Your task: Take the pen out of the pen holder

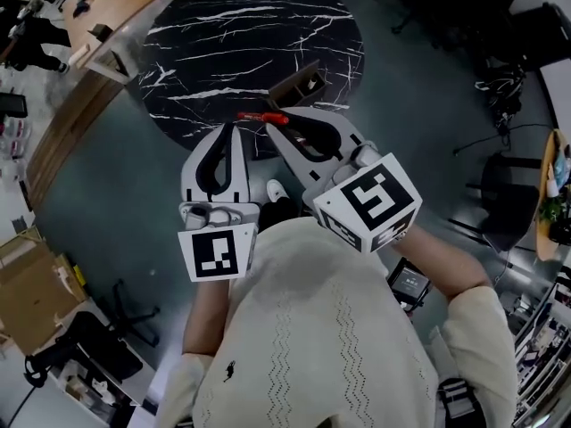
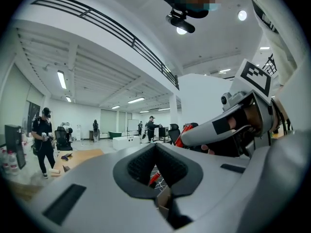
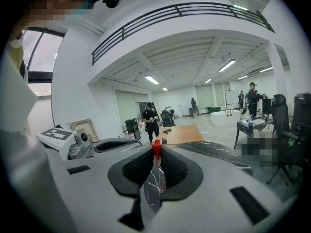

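A red pen [image 1: 262,117] lies crosswise in the tips of my right gripper [image 1: 275,126], which is shut on it above the near edge of the round black marble table [image 1: 205,43]. In the right gripper view the red pen [image 3: 156,150] stands pinched between the dark pads [image 3: 178,173]. The dark box-shaped pen holder [image 1: 300,82] stands on the table just beyond the pen. My left gripper [image 1: 234,130] hovers beside it on the left, shut with nothing in it. Through its jaw gap in the left gripper view I glimpse the red pen [image 2: 154,178].
A curved wooden counter [image 1: 107,25] runs along the table's far left. Dark office chairs [image 1: 504,194] stand on the right, and a cardboard box [image 1: 27,275] on the floor at the left. Several people [image 2: 43,137] stand far off in the hall.
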### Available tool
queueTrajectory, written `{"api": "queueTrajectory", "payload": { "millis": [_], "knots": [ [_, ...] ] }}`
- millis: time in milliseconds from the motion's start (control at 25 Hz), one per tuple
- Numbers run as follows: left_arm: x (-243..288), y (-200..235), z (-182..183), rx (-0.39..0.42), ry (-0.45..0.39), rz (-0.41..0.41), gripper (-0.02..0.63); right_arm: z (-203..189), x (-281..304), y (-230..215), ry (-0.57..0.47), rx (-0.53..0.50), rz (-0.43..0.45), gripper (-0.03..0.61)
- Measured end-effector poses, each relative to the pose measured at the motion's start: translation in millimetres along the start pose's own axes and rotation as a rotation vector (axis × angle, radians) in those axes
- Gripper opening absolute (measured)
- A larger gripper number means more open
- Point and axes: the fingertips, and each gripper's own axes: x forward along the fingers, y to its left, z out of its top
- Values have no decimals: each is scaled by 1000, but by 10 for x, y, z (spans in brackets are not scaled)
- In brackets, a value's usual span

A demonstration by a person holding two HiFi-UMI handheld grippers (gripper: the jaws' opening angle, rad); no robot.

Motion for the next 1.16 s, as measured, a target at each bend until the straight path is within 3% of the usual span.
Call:
{"api": "queueTrajectory", "payload": {
  "millis": [600, 1160],
  "knots": [
    [-87, 204, -59, -17, 7, 22, 11, -88, 189, 76, 26, 15, -22, 61],
    [173, 267, -94, -30, 5, 15, 11, -123, 308, -242, 71, 49, -63, 61]
  ]
}}
